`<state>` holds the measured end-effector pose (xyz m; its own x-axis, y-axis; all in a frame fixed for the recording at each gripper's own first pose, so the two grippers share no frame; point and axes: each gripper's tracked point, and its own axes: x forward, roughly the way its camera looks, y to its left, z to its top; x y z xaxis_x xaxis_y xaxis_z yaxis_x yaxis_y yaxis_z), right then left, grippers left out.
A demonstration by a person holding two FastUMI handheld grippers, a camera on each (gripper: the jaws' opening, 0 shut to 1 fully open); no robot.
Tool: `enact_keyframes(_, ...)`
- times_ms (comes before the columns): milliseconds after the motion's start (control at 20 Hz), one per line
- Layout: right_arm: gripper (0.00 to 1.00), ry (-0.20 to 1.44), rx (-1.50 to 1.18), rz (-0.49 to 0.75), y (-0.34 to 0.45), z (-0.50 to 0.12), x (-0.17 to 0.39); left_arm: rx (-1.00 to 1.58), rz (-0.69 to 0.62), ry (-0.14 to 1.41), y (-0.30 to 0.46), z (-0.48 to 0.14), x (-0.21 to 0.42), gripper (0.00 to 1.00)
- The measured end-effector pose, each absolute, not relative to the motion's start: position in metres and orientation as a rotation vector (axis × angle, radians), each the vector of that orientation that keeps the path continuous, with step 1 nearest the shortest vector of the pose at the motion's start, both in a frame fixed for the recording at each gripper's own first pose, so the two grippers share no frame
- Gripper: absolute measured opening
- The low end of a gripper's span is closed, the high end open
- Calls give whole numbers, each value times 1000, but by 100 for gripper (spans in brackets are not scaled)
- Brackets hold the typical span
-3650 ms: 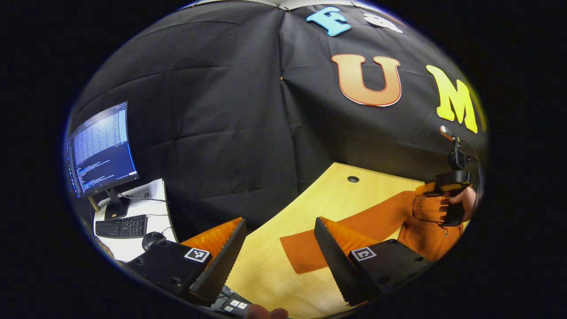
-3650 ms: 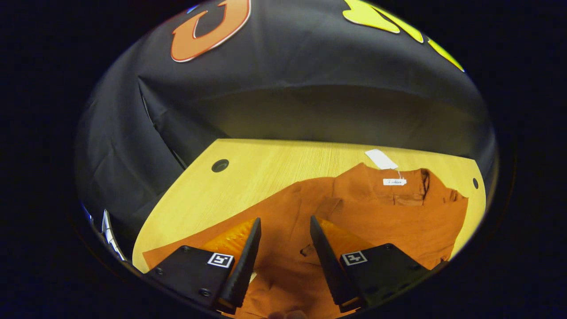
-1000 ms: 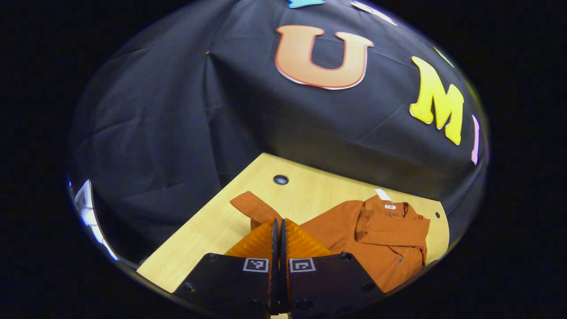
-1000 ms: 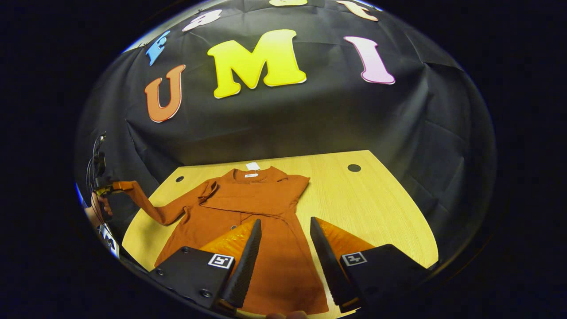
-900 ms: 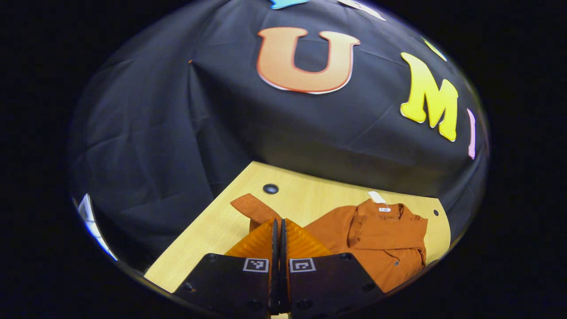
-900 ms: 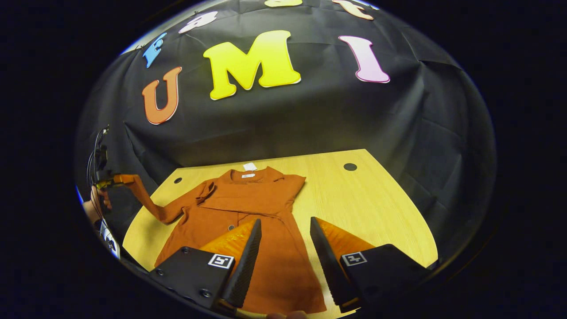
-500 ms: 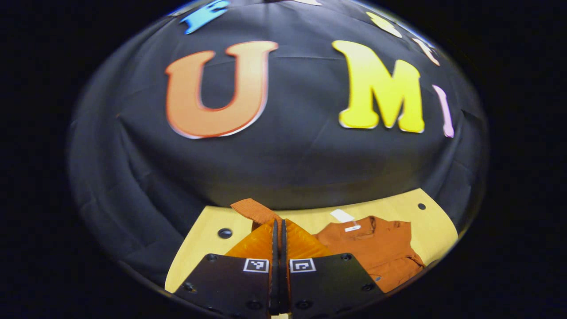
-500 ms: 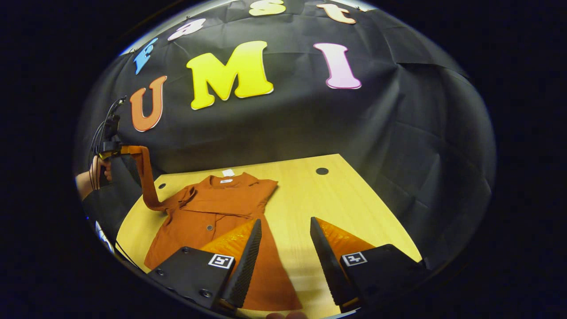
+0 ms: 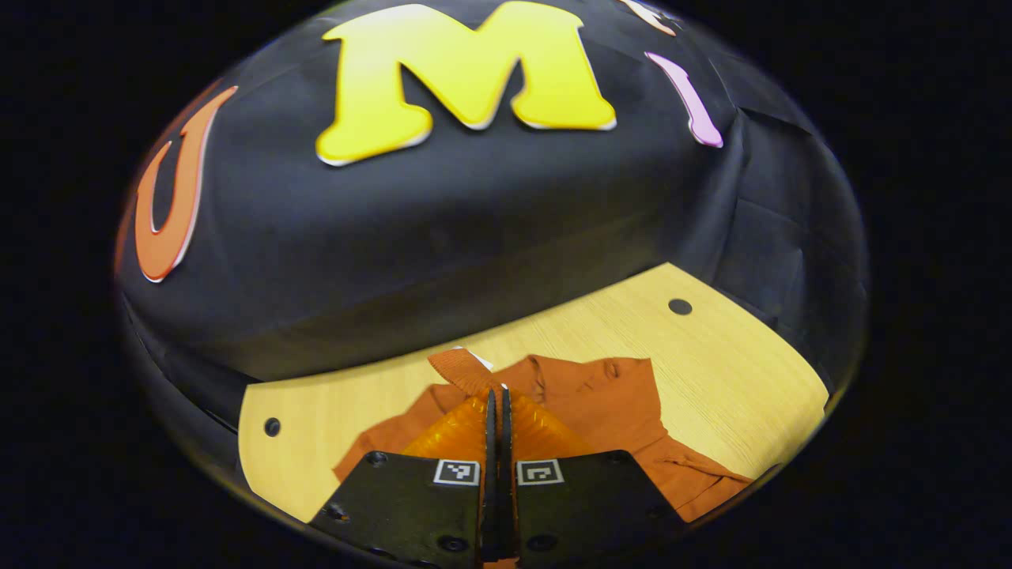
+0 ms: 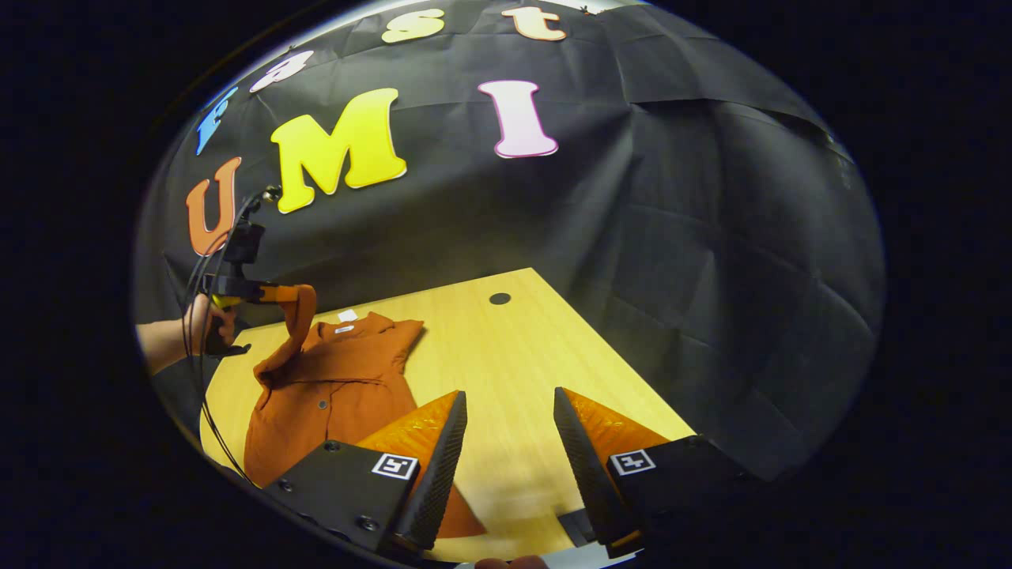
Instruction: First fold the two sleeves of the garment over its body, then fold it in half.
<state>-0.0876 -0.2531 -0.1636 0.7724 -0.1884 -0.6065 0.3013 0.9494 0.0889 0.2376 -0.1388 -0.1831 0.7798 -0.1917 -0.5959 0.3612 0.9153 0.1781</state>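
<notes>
An orange long-sleeved garment (image 10: 316, 395) lies flat on the wooden table (image 10: 522, 348), collar toward the wall. My left gripper (image 9: 496, 393) is shut on one sleeve's cuff (image 9: 458, 370), which sticks out past the fingertips. In the right gripper view, that left gripper (image 10: 265, 294), held by a hand (image 10: 202, 320), hovers above the garment's chest with the sleeve (image 10: 294, 336) hanging down from it in a loop. The garment's body (image 9: 609, 395) lies just below and beyond the held cuff. My right gripper (image 10: 506, 393) stands open over bare table to the right of the garment, with nothing between its fingers.
The table has a round cable hole (image 10: 500, 299) near its back right and another hole (image 9: 272, 427) at the far left. The black cloth wall (image 10: 632, 237) runs close behind the table. A white tag (image 10: 347, 315) sits at the collar.
The left gripper has lifted the sleeve and carried it from beyond the table's left edge to above the garment's chest. The right gripper has swung right, off the garment, and stayed open.
</notes>
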Motion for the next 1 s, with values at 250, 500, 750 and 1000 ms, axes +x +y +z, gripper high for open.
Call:
enact_keyframes(250,73,646,159,-360,-291,-156,-121,344,-316,702,-193,-232,226,5)
enact_keyframes(500,73,670,177,-402,-297,-158,-138,428,-398,684,-255,-236,208,5)
enact_keyframes(750,73,678,157,-381,-292,-158,-138,467,-432,712,-271,-269,211,6)
enact_keyframes(1000,73,688,164,-362,-288,-162,-134,364,-469,729,-295,-263,187,10)
